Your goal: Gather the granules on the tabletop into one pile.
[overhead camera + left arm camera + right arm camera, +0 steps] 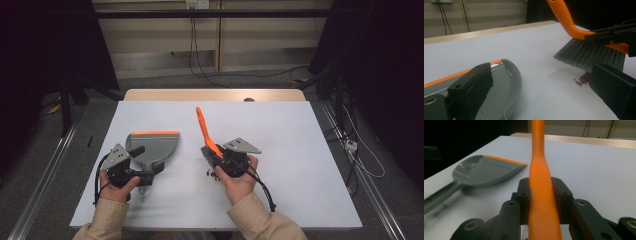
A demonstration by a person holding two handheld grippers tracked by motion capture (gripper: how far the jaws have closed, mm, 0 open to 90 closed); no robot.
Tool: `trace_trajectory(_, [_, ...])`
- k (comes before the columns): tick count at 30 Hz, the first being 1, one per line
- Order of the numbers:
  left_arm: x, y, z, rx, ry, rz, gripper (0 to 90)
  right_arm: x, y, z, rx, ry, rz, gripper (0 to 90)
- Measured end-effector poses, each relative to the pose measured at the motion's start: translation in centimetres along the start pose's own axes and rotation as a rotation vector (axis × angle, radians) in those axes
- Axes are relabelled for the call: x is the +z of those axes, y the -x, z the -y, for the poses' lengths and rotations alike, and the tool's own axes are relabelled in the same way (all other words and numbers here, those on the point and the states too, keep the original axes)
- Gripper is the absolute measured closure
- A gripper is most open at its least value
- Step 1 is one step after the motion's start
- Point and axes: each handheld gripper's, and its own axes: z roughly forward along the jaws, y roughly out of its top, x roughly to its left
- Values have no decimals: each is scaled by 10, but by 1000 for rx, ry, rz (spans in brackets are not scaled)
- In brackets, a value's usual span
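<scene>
An orange-handled brush (203, 129) with grey bristles (589, 53) stands tilted near the table's middle. My right gripper (216, 156) is shut on its handle (537, 145), with a jaw pressing on each side; the same gripper (614, 33) shows across the table in the left gripper view. Small red crumbs (583, 78) lie on the table just under the bristles. A grey dustpan (152, 145) with an orange front lip lies flat to the left. My left gripper (145, 161) rests over its handle end, jaws wide apart (541, 85) with only table between them.
A white sheet (300, 150) covers the table, and a wooden edge (215, 95) shows at the far side. Cables run over the floor beyond the table and along its right side. Both forearms come in from the near edge.
</scene>
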Motion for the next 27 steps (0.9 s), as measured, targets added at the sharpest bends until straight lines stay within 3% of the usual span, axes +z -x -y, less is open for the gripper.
trace_trajectory(6, [0, -1, 0, -6, 6, 2, 46, 15, -21, 0, 20, -1, -47, 710])
trace_trajectory(12, [-1, -1, 0, -4, 7, 2, 46, 34, -25, 11, 85, -34, -57, 710])
trace_trajectory(17, [-1, -1, 0, -1, 4, -1, 46, 39, -11, 16, 108, -68, -10, 710])
trace_trajectory(19, [0, -1, 1, -1, 4, -1, 46, 36, -2, 17, 147, -77, -4, 709])
trace_trajectory(27, [1, 1, 0, 7, 0, -1, 47, 21, 16, 21, 191, -79, 41, 707])
